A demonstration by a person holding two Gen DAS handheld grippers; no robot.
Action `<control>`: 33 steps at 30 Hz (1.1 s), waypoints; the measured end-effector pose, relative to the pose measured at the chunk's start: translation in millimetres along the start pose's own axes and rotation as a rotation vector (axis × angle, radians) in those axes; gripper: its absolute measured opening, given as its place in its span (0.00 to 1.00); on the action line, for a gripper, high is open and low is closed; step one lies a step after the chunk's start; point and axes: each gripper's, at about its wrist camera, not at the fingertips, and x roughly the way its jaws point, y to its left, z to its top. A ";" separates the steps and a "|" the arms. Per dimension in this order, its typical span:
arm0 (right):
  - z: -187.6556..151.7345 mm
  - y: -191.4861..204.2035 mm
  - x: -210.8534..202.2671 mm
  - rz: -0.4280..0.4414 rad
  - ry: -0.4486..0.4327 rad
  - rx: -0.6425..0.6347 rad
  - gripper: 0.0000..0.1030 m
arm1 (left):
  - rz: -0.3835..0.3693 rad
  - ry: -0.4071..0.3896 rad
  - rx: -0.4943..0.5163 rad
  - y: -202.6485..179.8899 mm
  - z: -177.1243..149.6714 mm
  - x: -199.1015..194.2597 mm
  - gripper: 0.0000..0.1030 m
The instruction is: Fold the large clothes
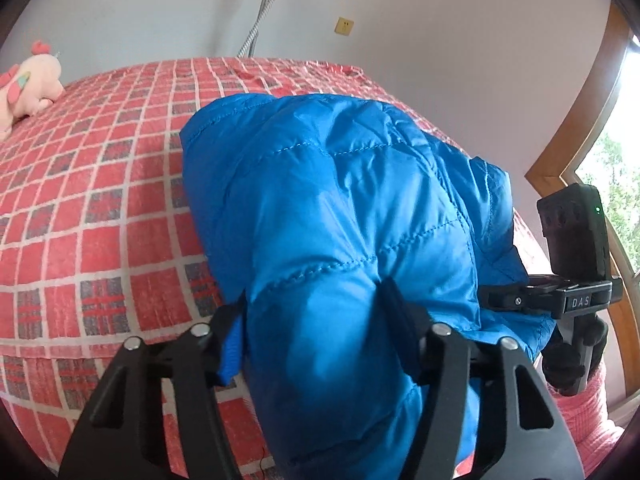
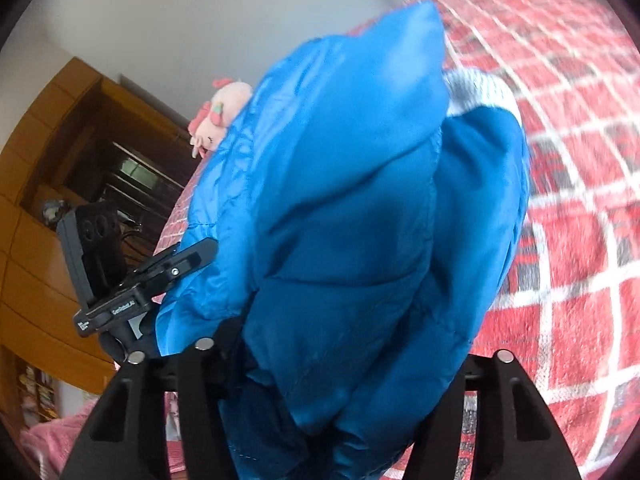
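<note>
A blue quilted puffer jacket (image 1: 340,180) lies bunched on a bed with a red checked cover (image 1: 100,200). My left gripper (image 1: 316,296) is shut on a thick fold of its near edge, and the fabric bulges between the black fingers (image 1: 394,296). In the right wrist view the same jacket (image 2: 340,160) rises as a tall fold. My right gripper (image 2: 344,340) is shut on its lower part, with the fabric hiding most of both fingers. Each gripper shows in the other's view: the right one (image 1: 576,300) at the jacket's right side, the left one (image 2: 132,280) at its left.
A pink plush toy (image 1: 28,84) lies at the far left of the bed, also seen behind the jacket (image 2: 220,116). A wood-framed window (image 1: 624,184) is on the right. A wooden cabinet (image 2: 60,140) stands beyond the bed. A pale grey-white piece (image 2: 476,88) peeks from behind the fold.
</note>
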 end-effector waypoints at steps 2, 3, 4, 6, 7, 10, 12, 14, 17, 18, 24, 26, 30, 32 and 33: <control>1.5 8.1 -2.8 0.001 -0.014 -0.028 0.53 | 0.007 -0.019 0.005 -1.9 1.5 -5.5 0.53; 0.5 10.1 -4.8 0.003 -0.018 -0.037 0.53 | 0.011 -0.027 0.007 -2.5 2.8 -8.1 0.53; 3.2 14.3 -4.9 0.009 -0.024 -0.052 0.53 | 0.014 -0.035 0.005 -2.9 4.4 -11.0 0.53; 9.5 20.4 -4.0 0.023 -0.036 -0.074 0.52 | 0.015 -0.053 -0.012 0.9 8.0 -18.0 0.53; 12.6 24.8 -2.8 0.030 -0.040 -0.091 0.52 | 0.017 -0.061 -0.019 3.0 9.8 -20.8 0.52; 26.6 37.3 4.5 0.042 -0.033 -0.130 0.52 | 0.038 -0.091 -0.034 12.3 15.4 -33.1 0.52; 40.6 46.6 13.7 0.052 -0.024 -0.154 0.52 | 0.063 -0.114 -0.051 23.6 20.7 -41.9 0.52; 62.4 56.7 32.7 0.066 -0.009 -0.184 0.52 | 0.087 -0.130 -0.065 34.8 25.3 -48.7 0.52; 81.4 67.2 49.4 0.084 0.008 -0.231 0.52 | 0.136 -0.155 -0.095 57.7 34.7 -58.4 0.52; 88.0 71.6 58.3 0.091 0.013 -0.248 0.52 | 0.153 -0.164 -0.105 66.3 38.1 -61.6 0.51; 121.4 88.5 105.0 0.140 0.039 -0.297 0.52 | 0.232 -0.203 -0.142 111.8 54.2 -73.2 0.51; 130.0 90.3 120.8 0.146 0.053 -0.308 0.52 | 0.245 -0.202 -0.153 126.0 55.3 -71.7 0.52; 134.1 76.7 148.6 0.121 0.104 -0.278 0.52 | 0.243 -0.153 -0.188 154.0 54.4 -50.8 0.52; 131.1 64.4 161.6 0.099 0.126 -0.250 0.54 | 0.241 -0.130 -0.185 163.4 47.6 -37.0 0.54; 130.4 61.1 163.0 0.103 0.130 -0.237 0.54 | 0.238 -0.130 -0.180 164.9 46.5 -33.1 0.56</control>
